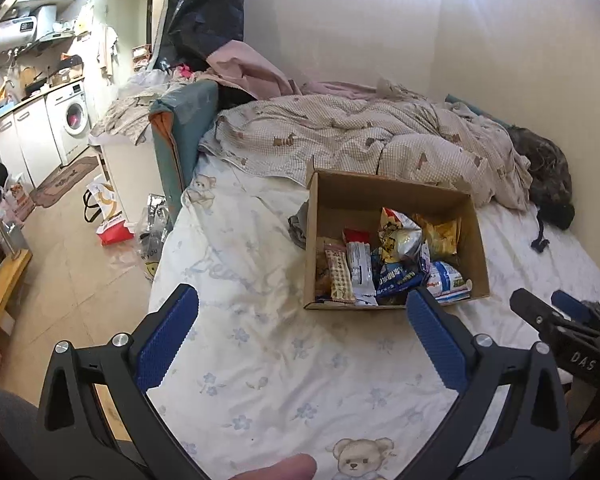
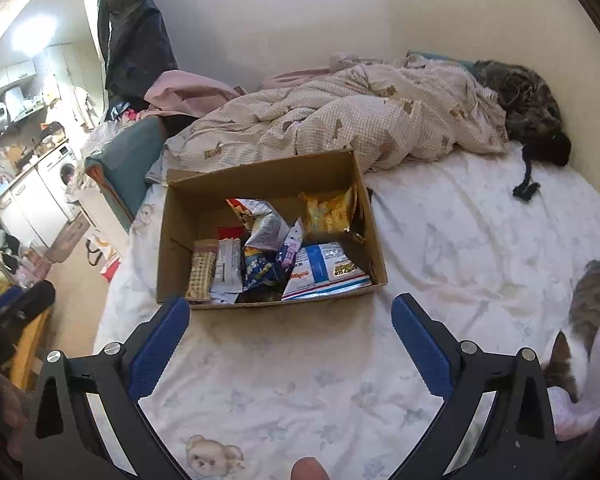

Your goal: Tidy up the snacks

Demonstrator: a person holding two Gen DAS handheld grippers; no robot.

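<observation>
Blue-padded left gripper [image 1: 302, 310] and right gripper [image 2: 290, 320] both stand with jaws wide apart, holding nothing, angled down over the white floral bedsheet [image 1: 260, 360]. At twelve o'clock of each sits the open brown cardboard box [image 2: 260, 178], with assorted foil and paper snack packets [image 2: 268, 256] lying jumbled inside. By this view, the packets are gathered; tidying them remains.

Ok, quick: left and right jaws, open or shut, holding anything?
Left gripper: open, empty, short of the cardboard box.
Right gripper: open, empty.
</observation>
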